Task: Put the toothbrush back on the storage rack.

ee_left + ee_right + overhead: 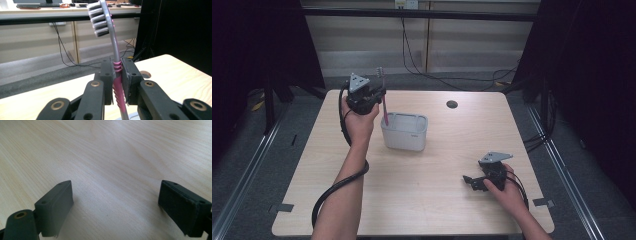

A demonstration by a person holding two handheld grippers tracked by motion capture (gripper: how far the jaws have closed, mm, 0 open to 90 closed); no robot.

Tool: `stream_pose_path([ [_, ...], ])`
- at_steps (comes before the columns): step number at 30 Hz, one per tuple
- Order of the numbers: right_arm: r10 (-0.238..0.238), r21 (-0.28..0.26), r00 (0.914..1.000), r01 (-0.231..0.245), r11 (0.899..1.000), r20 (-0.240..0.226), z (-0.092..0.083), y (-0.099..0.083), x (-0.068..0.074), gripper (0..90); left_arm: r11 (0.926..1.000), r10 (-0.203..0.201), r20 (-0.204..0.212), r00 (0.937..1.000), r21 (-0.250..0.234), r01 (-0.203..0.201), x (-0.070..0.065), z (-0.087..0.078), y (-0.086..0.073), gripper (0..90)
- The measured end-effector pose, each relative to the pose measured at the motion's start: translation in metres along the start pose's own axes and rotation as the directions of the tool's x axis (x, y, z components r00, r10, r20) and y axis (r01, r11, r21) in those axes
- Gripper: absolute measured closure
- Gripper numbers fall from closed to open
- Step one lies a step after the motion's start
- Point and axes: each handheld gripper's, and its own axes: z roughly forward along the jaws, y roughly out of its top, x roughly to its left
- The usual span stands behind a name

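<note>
A pink and grey toothbrush [115,52] stands upright, bristles at the top, its ribbed pink grip pinched between the pads of my left gripper [117,75]. From the high view the left gripper [374,95] hangs above the table's back left, and the toothbrush [383,97] reaches down into a white tub [404,132] beside it. My right gripper [472,181] rests low at the front right of the table [422,200]. Its jaws stand wide apart with bare wood between them; the right gripper [115,202] holds nothing.
A round cable hole [452,104] lies behind the tub. Dark curtains flank the table on both sides. Cables run over the floor behind the far edge. Black cables trail from both grippers along the forearms.
</note>
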Motion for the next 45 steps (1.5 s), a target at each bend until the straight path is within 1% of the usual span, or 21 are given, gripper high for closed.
stream_pose_path([
  [8, -0.001, 0.000, 1.0000, 0.001, 1.000, -0.002, 0.000, 0.000, 0.000, 12.0, 0.9998, -0.011, -0.006, 0.9999, 0.014, 0.011, 0.000, 0.001, -0.008, 80.3],
  [13, -0.001, 0.000, 1.0000, 0.001, 1.000, -0.002, 0.000, 0.000, 0.000, 12.0, 0.9998, -0.012, -0.005, 0.9999, 0.018, 0.012, 0.000, 0.001, -0.014, 80.2],
  [17, 0.000, 0.000, 1.0000, 0.000, 1.000, -0.002, 0.000, 0.000, 0.000, 12.0, 0.9996, -0.021, 0.000, 0.9998, 0.019, 0.021, -0.001, 0.002, -0.020, 80.1],
  [18, 0.001, 0.001, 1.0000, -0.001, 1.000, -0.002, 0.000, 0.000, 0.000, 12.0, 0.9996, -0.016, 0.000, 0.9999, 0.025, 0.016, -0.001, 0.002, -0.021, 80.1],
  [20, 0.000, 0.001, 1.0000, 0.000, 1.000, -0.002, 0.000, 0.000, 0.000, 11.9, 0.9994, -0.019, 0.001, 0.9998, 0.028, 0.019, 0.000, 0.003, -0.024, 80.1],
  [22, 0.000, 0.001, 1.0000, 0.000, 1.000, -0.002, 0.000, 0.000, 0.000, 12.0, 0.9993, -0.017, -0.003, 0.9999, 0.032, 0.017, 0.000, 0.003, -0.025, 80.0],
  [24, 0.000, 0.001, 1.0000, 0.000, 1.000, -0.002, 0.000, 0.000, 0.000, 11.9, 0.9992, -0.023, -0.005, 0.9997, 0.033, 0.023, 0.000, 0.002, -0.028, 80.0],
  [27, 0.001, 0.001, 1.0000, -0.001, 1.000, -0.002, 0.000, 0.000, 0.000, 11.9, 0.9992, -0.019, 0.002, 0.9998, 0.035, 0.019, 0.000, 0.002, -0.029, 79.9],
  [28, 0.000, 0.001, 1.0000, 0.000, 1.000, -0.002, 0.000, 0.000, 0.000, 12.0, 0.9991, -0.026, 0.003, 0.9997, 0.034, 0.026, 0.000, 0.001, -0.030, 79.9],
  [31, 0.000, 0.001, 1.0000, 0.000, 1.000, -0.002, 0.000, 0.000, 0.000, 12.0, 0.9990, -0.017, 0.004, 0.9999, 0.041, 0.016, 0.000, 0.001, -0.033, 79.8],
  [36, 0.000, 0.001, 1.0000, 0.000, 1.000, -0.002, 0.000, 0.000, 0.000, 12.0, 0.9988, -0.020, 0.011, 0.9997, 0.044, 0.020, 0.000, -0.001, -0.035, 79.7],
  [39, 0.000, 0.001, 1.0000, 0.000, 1.000, -0.002, 0.000, 0.000, 0.000, 12.0, 0.9986, -0.016, 0.012, 0.9998, 0.051, 0.015, 0.000, -0.001, -0.038, 79.7],
  [40, 0.000, 0.000, 1.0000, 0.000, 1.000, -0.002, 0.000, 0.000, 0.000, 11.9, 0.9984, -0.024, 0.012, 0.9997, 0.051, 0.023, 0.000, -0.001, -0.039, 79.7],
  [45, 0.000, 0.001, 1.0000, 0.000, 1.000, -0.002, 0.000, 0.000, 0.000, 12.0, 0.9983, -0.025, 0.016, 0.9996, 0.054, 0.024, -0.001, -0.003, -0.042, 79.7],
])
